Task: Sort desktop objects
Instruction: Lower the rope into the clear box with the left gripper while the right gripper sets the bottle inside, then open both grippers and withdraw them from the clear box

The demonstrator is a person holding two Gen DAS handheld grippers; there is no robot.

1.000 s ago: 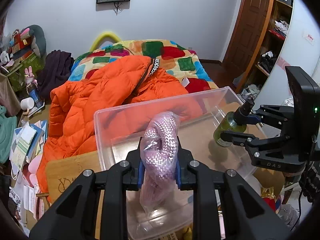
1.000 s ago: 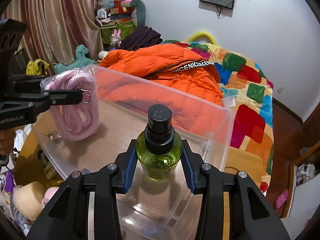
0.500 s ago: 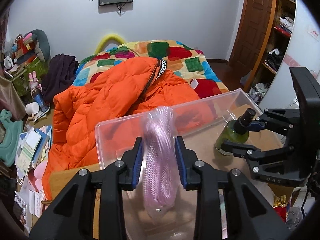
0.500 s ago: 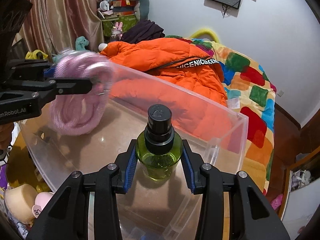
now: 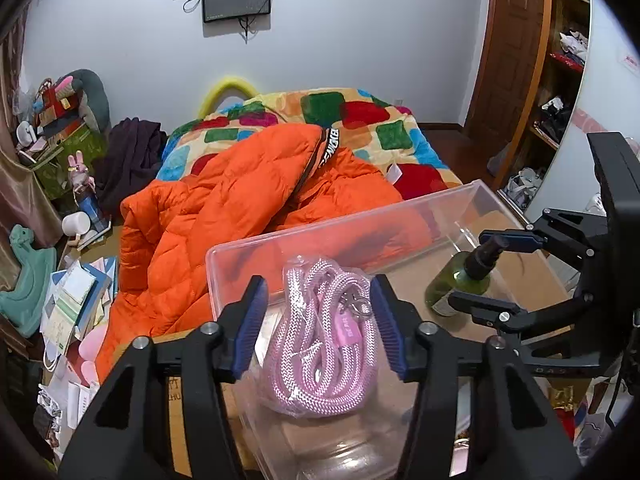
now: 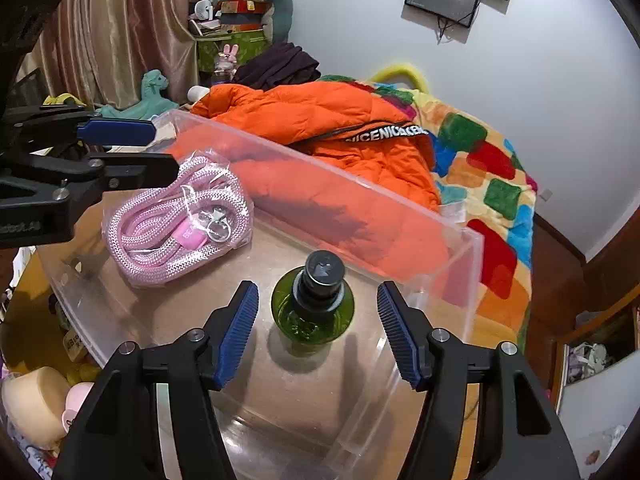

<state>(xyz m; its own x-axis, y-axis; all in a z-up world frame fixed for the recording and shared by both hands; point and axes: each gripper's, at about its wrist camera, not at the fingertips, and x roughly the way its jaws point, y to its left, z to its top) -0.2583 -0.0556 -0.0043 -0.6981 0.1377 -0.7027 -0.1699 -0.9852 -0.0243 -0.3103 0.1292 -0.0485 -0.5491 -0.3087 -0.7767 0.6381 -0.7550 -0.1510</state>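
Both my tongs have just been opening. A second ago my left tongs [image 5: 318, 334] pinched the bagged pink braided rope [image 6: 176, 226]; now, spread, they leave it coiled flat in the clear plastic bin [image 6: 460, 276]. My right tongs [image 6: 318, 336], spread, flank the upright green glass bottle [image 6: 312, 312] untouched.

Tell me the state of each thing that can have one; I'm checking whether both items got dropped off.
Left gripper: open, jaws just opened, pads clear of the rope.
Right gripper: open, jaws just opened, pads clear of the bottle.
Bagged pink braided rope: released, lying in the bin.
Green glass bottle with black pump cap: released, upright in the bin.
Clear plastic bin: lidless.
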